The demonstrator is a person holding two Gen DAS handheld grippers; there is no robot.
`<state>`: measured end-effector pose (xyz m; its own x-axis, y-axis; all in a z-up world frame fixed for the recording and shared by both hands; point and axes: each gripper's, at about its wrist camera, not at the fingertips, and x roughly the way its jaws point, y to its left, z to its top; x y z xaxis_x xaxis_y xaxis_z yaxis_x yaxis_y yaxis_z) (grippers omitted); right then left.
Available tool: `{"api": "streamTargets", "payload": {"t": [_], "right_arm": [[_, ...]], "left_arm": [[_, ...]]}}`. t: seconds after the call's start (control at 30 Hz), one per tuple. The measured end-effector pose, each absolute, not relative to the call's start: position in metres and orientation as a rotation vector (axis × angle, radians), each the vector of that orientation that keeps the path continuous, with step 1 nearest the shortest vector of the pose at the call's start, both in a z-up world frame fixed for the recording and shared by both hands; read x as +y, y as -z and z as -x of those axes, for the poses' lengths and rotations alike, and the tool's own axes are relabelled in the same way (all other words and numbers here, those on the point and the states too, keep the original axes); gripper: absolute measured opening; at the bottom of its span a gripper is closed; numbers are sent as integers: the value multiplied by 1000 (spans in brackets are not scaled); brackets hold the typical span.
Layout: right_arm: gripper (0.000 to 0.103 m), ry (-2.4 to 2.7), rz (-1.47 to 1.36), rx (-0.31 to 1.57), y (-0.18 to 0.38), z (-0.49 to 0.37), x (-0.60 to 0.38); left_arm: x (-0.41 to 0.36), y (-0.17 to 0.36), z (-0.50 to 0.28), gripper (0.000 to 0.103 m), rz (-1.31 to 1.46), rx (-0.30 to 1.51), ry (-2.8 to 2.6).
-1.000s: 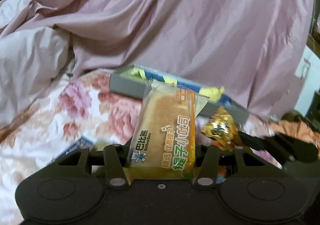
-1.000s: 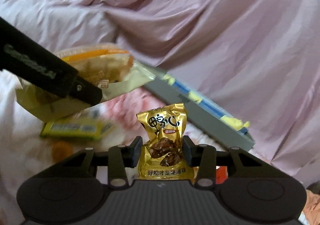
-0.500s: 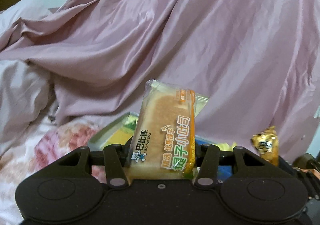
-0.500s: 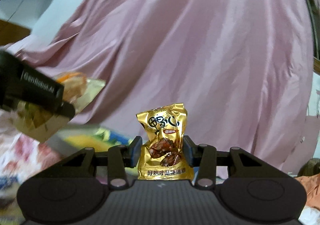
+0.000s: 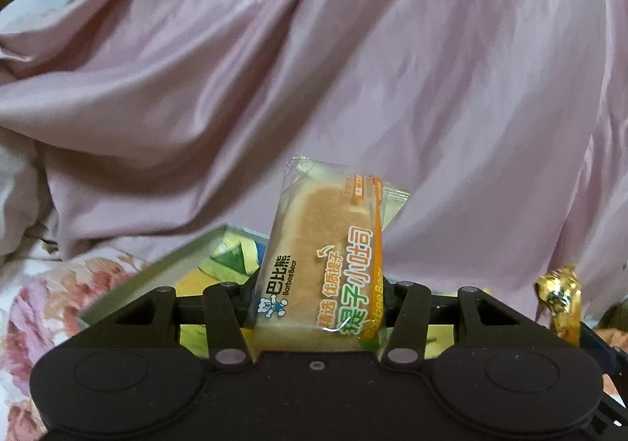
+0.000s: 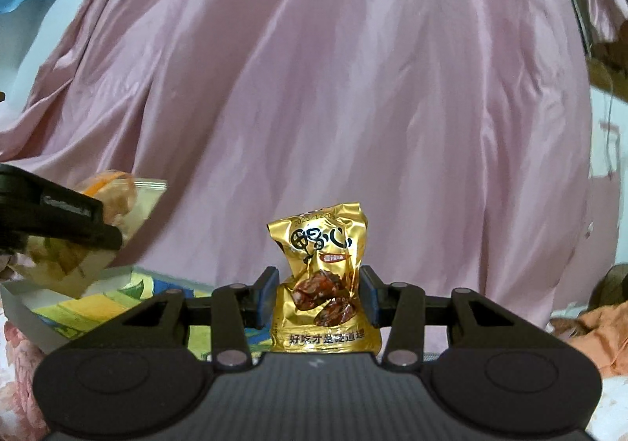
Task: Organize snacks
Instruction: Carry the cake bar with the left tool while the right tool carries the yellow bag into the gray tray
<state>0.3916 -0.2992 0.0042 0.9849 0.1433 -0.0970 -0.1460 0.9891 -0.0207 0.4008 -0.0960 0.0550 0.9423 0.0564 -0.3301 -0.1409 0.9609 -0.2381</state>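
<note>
A: Where do we stand with the snacks?

B: Our left gripper (image 5: pixel 318 307) is clenched on the Barbee Bear toast packet (image 5: pixel 325 264), gripped low so that most of the clear wrapper stands upright above the fingers. That leaves the label facing us and the packet's bottom end pinned.

A: And the other hand?

B: Our right gripper (image 6: pixel 318 299) is clamped on the gold foil snack pouch (image 6: pixel 324 284), its blue pads (image 6: pixel 267 295) squeezing the crinkled waist. The pouch is soft, so we judge a waist grip keeps it from sliding out.

A: Where is all this relative to the tray?

B: Both packets hang above the near edge of the grey tray (image 5: pixel 157 276) with the yellow and blue lining. In the right wrist view the same tray (image 6: pixel 23 307) lies to the lower left, and the toast packet (image 6: pixel 114 201) hovers over it in the left gripper's finger (image 6: pixel 59 217). In the left wrist view the gold pouch (image 5: pixel 559 299) shows off to the tray's right.

A: Why hold them up there?

B: We guess the tray is where the snacks get sorted, so we carry both over it before lowering. Behind the tray rises the pink satin sheet (image 5: pixel 353 68); the flowered bedcover (image 5: pixel 35 295) lies in front of it.

A: Any risk?

B: The bed is soft, so the tray may tip when we set things down.
</note>
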Motion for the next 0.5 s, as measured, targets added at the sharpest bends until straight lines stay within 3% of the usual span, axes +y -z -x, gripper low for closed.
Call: {"api": "streamTargets", "payload": {"t": [0.5], "right_arm": [[50, -252, 71, 298, 10, -408, -278]], "left_arm": [[-105, -22, -407, 52, 207, 452, -96]]}}
